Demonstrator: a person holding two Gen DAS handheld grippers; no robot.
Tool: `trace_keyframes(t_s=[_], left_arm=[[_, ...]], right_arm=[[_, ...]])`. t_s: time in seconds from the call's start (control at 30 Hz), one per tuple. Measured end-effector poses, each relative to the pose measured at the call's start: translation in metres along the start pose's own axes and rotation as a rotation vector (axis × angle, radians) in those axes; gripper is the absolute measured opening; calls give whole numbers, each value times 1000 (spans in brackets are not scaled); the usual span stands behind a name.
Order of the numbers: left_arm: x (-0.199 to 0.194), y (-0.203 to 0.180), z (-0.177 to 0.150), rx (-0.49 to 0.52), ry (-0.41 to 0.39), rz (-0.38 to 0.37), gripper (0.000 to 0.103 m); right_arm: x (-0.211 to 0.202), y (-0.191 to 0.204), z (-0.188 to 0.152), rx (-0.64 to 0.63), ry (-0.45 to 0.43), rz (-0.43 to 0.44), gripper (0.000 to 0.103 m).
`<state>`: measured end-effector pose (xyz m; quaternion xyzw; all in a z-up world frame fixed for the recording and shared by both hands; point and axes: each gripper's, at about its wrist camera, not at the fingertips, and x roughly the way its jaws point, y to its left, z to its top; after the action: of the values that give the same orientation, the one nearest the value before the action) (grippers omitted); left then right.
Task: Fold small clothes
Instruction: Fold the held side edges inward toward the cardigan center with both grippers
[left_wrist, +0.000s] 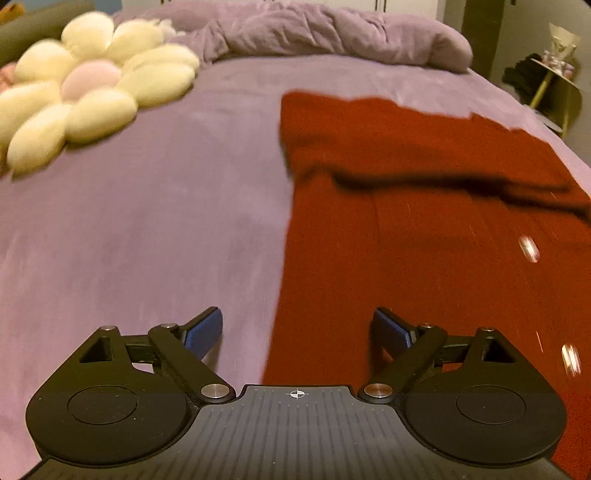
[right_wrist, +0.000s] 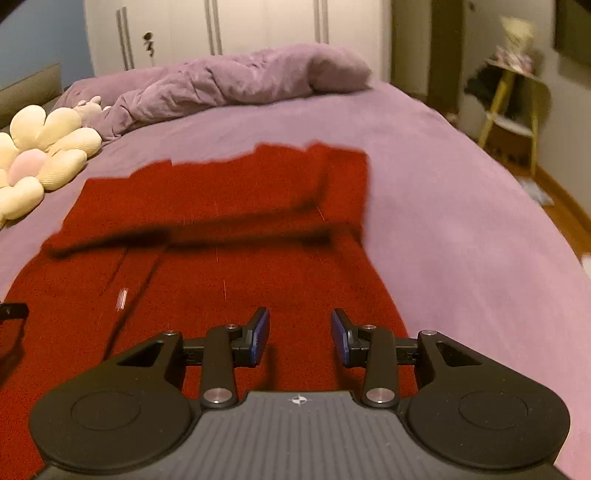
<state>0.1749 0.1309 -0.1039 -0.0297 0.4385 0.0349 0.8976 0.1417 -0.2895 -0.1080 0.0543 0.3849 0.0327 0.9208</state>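
While no readable writing shows anywhere, the red garment (right_wrist: 221, 258) lies partly folded on the purple bed (right_wrist: 461, 221), under the left gripper (left_wrist: 297, 328) and right gripper (right_wrist: 300, 334), both with jaws apart and empty.

Matt red knit garment (right_wrist: 229, 206), soft lilac cotton sheet (left_wrist: 147, 221), plush cream flower cushion (left_wrist: 92, 88)

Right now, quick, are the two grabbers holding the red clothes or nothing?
Left gripper: open wide, holding nothing, at the red garment's edge.
Right gripper: partly open, holding nothing, above the red garment.
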Motion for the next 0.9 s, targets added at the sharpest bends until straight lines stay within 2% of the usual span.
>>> trace_keyframes(t_s=[0.1,0.2,0.3,0.4,0.5,0.6,0.63,0.77,0.8,0.83,0.9], left_arm=[[-25,11,-37,-52,32,-18,94],[-46,22,-59,-113,51,-53,90],[-59,31,-71,-171,76,-132,82],[-62,36,-79,-162,105,-161,71],[-59,45,-82,-222,140,-223,62],[-56,50,-81,-265,159,-268,56],[-54,52,-80,-275,169,-283,48],[-49,56,-81,-272,198,-303,33],[-50,57,-81,-270,200,-308,29],[-52,57,-81,-268,200,-318,20],[-53,59,-82,-273,207,-347,13]], right_arm=[[-37,-27,-39,117,34,-10,44],[-56,-42,-62,179,72,45,44],[-64,-44,-66,164,68,37,44],[-66,-54,-61,186,62,38,44],[-66,-59,-58,180,74,22,44],[-72,-63,-60,164,69,22,50],[-70,-64,-62,162,90,34,54],[-60,-73,-70,165,186,79,55],[-61,-74,-71,168,188,90,51],[-62,-75,-72,161,187,99,40],[-64,-77,-70,154,188,130,22]])
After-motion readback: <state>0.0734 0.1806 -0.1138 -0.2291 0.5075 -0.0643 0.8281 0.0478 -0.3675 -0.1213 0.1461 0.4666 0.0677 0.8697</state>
